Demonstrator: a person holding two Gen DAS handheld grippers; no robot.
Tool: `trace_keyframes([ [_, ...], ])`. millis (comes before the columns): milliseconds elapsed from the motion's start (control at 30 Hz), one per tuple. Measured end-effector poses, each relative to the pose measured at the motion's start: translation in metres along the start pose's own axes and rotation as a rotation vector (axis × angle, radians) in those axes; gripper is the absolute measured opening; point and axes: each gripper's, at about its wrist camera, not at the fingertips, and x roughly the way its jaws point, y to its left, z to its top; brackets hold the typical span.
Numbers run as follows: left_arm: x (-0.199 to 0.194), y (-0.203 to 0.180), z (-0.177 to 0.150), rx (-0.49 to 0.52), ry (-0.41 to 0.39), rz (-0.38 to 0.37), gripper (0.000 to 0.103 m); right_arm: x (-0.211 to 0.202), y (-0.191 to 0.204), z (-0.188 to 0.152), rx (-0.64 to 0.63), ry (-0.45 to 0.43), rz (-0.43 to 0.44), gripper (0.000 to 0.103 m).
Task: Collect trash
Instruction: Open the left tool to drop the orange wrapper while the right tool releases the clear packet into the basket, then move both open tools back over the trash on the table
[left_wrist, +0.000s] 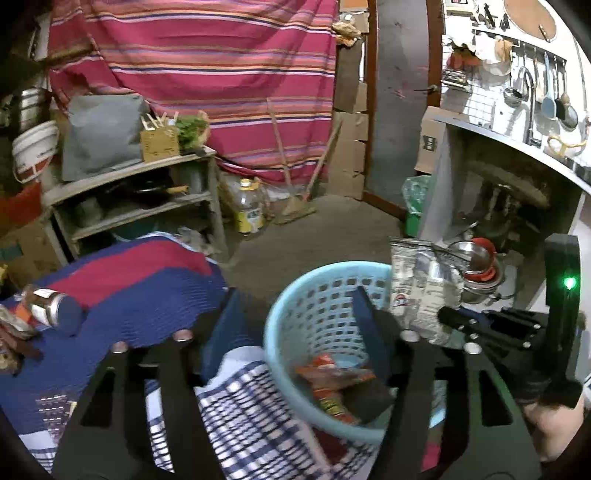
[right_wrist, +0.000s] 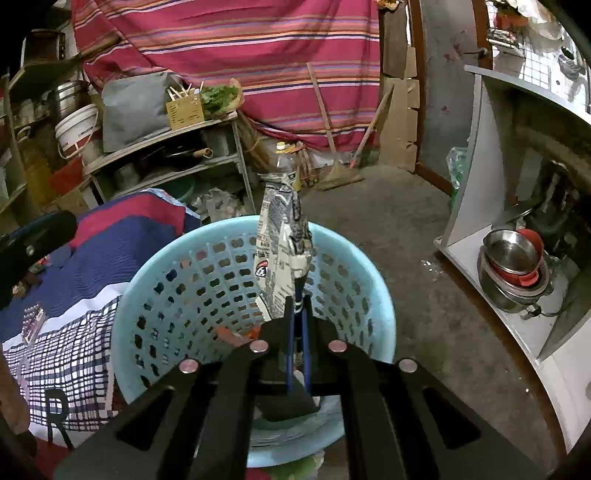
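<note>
Right gripper (right_wrist: 297, 306) is clamped narrow on the lower end of a white printed wrapper (right_wrist: 282, 251), held upright over the light-blue perforated basket (right_wrist: 155, 280). Left gripper (left_wrist: 295, 299) is spread wide and holds nothing, one finger inside the basket. An orange snack wrapper (left_wrist: 332, 384) lies on the basket floor. Basket stands beside the blue-and-red bedcover (left_wrist: 122, 280).

A cluttered home kitchen-storeroom: ladles and spatulas (left_wrist: 546, 92) hang above a counter (left_wrist: 517, 144), steel pots (right_wrist: 513, 269) stacked beneath it, brooms (left_wrist: 295, 177) leaning left of it.
</note>
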Motion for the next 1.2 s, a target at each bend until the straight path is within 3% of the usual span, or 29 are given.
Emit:
trace_keyframes([
  [167, -0.012, 0.025, -0.006, -0.028, -0.009, 0.044, 0.081, 0.003, 0.013, -0.002, -0.004, 0.008, 0.006, 0.005],
  [400, -0.028, 0.072, -0.020, -0.102, -0.004, 0.095, 0.086, 0.009, 0.026, -0.008, -0.005, 0.026, -0.029, 0.006],
  [433, -0.030, 0.079, -0.022, -0.113, -0.003, 0.104, 0.087, 0.010, 0.026, -0.009, -0.003, 0.029, -0.035, 0.009],
  [467, -0.032, 0.086, -0.024, -0.121, -0.003, 0.110, 0.087, 0.011, 0.027, -0.012, 0.003, 0.031, -0.042, 0.021],
  [500, -0.033, 0.091, -0.025, -0.126, -0.001, 0.116, 0.087, 0.011, 0.026, -0.012, 0.007, 0.029, -0.046, 0.042],
  [567, -0.040, 0.106, -0.031, -0.133, -0.001, 0.142, 0.088, 0.008, 0.030, -0.016, 0.009, 0.006, -0.073, 0.057],
  [633, -0.046, 0.120, -0.036, -0.143, -0.002, 0.166, 0.088, 0.009, 0.036, -0.018, -0.007, 0.006, -0.087, 0.057],
  [700, -0.053, 0.134, -0.040, -0.156, -0.004, 0.186, 0.090, 0.008, 0.043, -0.019, -0.023, -0.003, -0.102, 0.066],
  [867, -0.076, 0.168, -0.052, -0.194, -0.021, 0.234, 0.092, -0.003, 0.066, -0.015, -0.061, -0.051, -0.125, 0.072],
  [1200, -0.110, 0.243, -0.078, -0.252, -0.006, 0.331, 0.092, -0.021, 0.139, -0.003, -0.113, -0.118, -0.053, 0.078],
])
